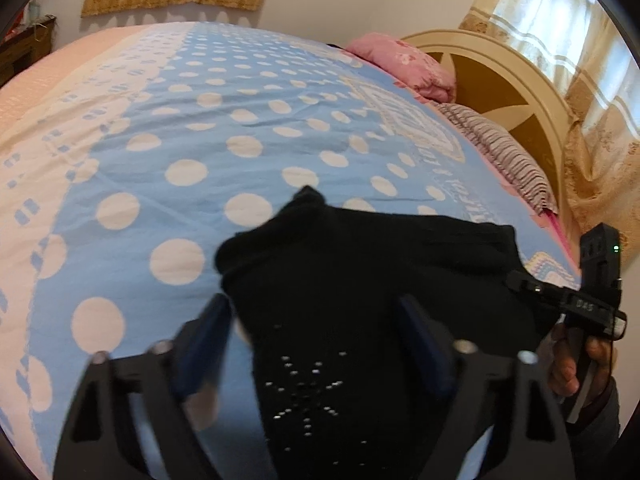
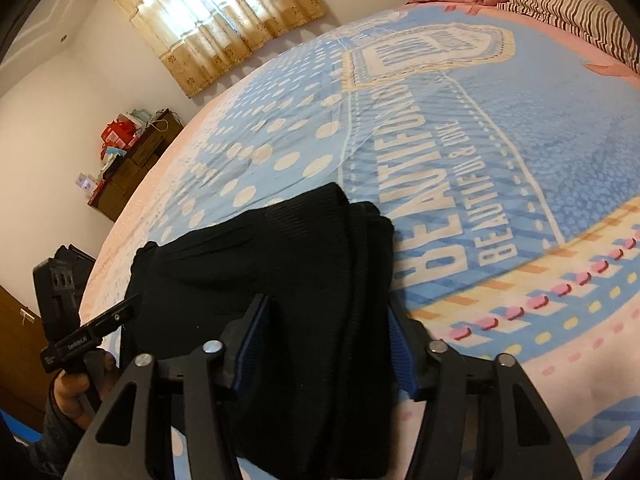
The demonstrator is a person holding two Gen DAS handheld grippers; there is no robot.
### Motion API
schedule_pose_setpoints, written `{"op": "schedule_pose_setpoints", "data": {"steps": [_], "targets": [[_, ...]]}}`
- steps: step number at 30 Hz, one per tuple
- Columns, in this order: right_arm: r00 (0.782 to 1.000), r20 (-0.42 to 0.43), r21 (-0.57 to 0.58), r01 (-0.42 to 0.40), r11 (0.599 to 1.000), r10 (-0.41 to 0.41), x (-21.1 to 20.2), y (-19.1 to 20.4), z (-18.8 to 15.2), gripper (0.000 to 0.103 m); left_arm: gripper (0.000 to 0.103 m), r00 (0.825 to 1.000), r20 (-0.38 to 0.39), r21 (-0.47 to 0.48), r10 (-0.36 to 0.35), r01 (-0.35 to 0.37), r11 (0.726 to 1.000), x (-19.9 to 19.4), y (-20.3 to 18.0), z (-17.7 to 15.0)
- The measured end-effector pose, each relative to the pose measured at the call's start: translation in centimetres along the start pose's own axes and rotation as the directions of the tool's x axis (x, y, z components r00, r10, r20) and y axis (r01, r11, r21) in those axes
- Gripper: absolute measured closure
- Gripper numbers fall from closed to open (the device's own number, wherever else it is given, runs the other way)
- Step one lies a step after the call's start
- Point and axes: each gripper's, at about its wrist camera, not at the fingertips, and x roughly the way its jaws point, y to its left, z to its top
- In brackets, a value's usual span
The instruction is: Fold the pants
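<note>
Black pants [image 1: 360,272] lie bunched and folded on a blue polka-dot bedspread [image 1: 200,128], with a small rhinestone pattern near me. My left gripper [image 1: 316,320] is open, its blue-padded fingers [image 1: 208,336] straddling the near part of the pants. In the right wrist view the pants [image 2: 272,264] show as a folded dark bundle. My right gripper [image 2: 324,328] is open with fingers [image 2: 252,340] on either side of the fabric. Each gripper shows at the edge of the other's view, right gripper [image 1: 592,292] and left gripper [image 2: 76,332].
A pink pillow [image 1: 408,64], a striped pillow [image 1: 504,152] and a cream headboard [image 1: 512,80] stand at the bed's head. A wooden dresser [image 2: 132,160] with boxes is by the wall. Curtains [image 2: 216,12] hang over the windows.
</note>
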Motion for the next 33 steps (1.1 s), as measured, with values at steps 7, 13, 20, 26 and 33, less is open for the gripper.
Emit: {"op": "schedule_pose_setpoints", "data": {"steps": [7,13,20,26,33], "targets": [[0.998,0.042,-0.044,-0.037,0.998,0.038,-1.3,1.7,-0.6,0.074,0.080,0.999,0.003,-0.013,-0.033,0.033,0.999,-0.6,0.6,-0.3],[0.994,0.102,-0.127,-0.024,0.992,0.038,-3.7,4.8,-0.3,0.075,0.088,0.999,0.024,-0.023,-0.042,0.042,0.999,-1.6,0.8,-0.5],[0.994,0.079,-0.204,-0.051,0.978,0.069,-3.4,7.8,1.8,0.075,0.090,0.993,0.102,-0.060,-0.062,0.068,0.996,-5.0,1.8,-0.1],[0.993,0.021,-0.271,-0.104,0.957,0.114,0.1,11.4,4.3,0.075,0.091,0.987,0.163,-0.100,0.016,0.000,0.995,-7.9,4.5,0.0],[0.985,-0.051,-0.364,-0.173,0.915,0.166,5.1,17.6,6.4,0.075,0.091,0.966,0.228,-0.160,0.118,-0.082,0.984,-11.4,8.7,0.3]]}}
